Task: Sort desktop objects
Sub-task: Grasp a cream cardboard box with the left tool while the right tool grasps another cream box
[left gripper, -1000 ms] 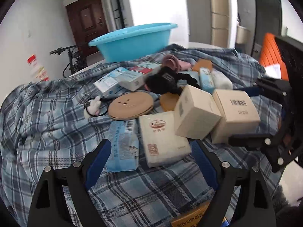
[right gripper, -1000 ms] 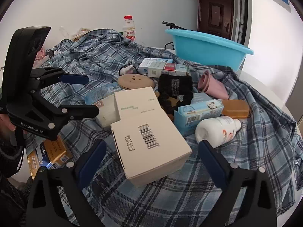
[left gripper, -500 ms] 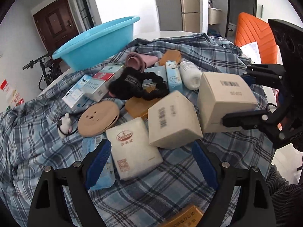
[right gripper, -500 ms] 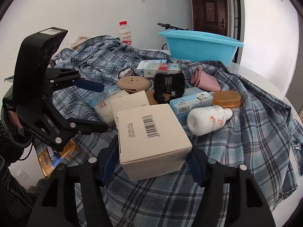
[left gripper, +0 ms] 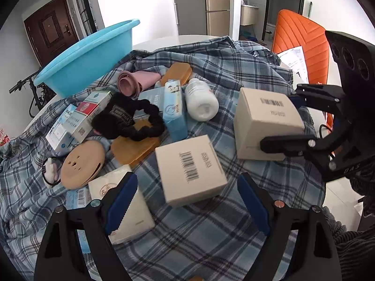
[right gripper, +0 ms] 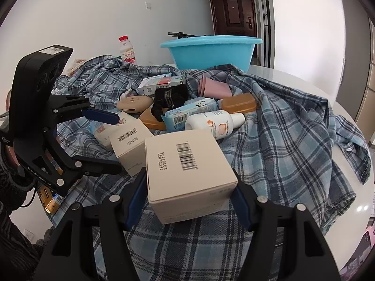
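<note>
Right wrist view: right gripper (right gripper: 190, 195) clamps a barcoded carton (right gripper: 187, 172) above the plaid cloth (right gripper: 281, 140). Left gripper (left gripper: 187, 207) gapes wide around a second carton (left gripper: 189, 169) lying on that cloth, blue basin (left gripper: 86, 58) behind.

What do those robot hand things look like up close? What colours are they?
Both tongs are black frames with silver rivets. The left tongs have two long fingers with dark blue pads that are saw-toothed along the edge. The right tongs have matching blue pads. Seen from across, each has a boxy black head with round holes, white lettering, and a thin black cable. The sleeve behind looks dark and knitted.
</note>
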`<state>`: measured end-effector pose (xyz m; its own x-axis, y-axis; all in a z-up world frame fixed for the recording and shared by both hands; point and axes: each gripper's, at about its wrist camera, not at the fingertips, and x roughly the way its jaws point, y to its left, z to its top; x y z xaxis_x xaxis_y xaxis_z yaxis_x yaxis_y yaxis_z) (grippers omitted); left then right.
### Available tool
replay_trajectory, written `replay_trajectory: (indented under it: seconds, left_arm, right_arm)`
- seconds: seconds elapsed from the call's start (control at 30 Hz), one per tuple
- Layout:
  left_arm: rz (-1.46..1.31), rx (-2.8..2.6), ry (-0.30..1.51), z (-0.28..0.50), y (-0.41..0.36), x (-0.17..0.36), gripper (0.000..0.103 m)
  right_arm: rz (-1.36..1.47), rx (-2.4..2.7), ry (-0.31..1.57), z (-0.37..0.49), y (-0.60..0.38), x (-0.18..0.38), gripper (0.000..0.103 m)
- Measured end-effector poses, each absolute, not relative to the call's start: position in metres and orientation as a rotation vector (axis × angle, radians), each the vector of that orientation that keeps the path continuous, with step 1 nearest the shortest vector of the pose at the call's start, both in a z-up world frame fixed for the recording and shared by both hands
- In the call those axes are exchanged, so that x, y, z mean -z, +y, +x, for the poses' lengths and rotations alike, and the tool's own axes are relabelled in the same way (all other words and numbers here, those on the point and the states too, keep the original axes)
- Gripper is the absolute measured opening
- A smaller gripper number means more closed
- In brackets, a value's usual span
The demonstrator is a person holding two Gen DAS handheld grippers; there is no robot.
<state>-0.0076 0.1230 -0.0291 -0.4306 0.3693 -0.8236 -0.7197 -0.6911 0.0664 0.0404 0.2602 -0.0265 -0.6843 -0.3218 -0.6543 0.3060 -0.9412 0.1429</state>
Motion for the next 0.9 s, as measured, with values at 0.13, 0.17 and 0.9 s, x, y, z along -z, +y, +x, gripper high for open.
replay_trajectory:
  seconds: [0.13,0.17,0.9]
  left_arm:
    - [-1.107,-2.162,0.595,-0.015,0.132,0.035,0.089]
    - [-1.113,-2.166,0.605,-0.018,0.133,0.037,0.089]
    - [-1.109,-2.358,0.582,-0.015,0.124,0.034,0.056]
  right_arm:
    - [1.003,2.608,-0.032,0.042,0.261,0.027,0.064]
    - [1.0,2.609,-0.029,0.043,0.261,0.027,0.064]
    - [1.087,2.703,-0.018,0.025,0.248,0.018,0.061]
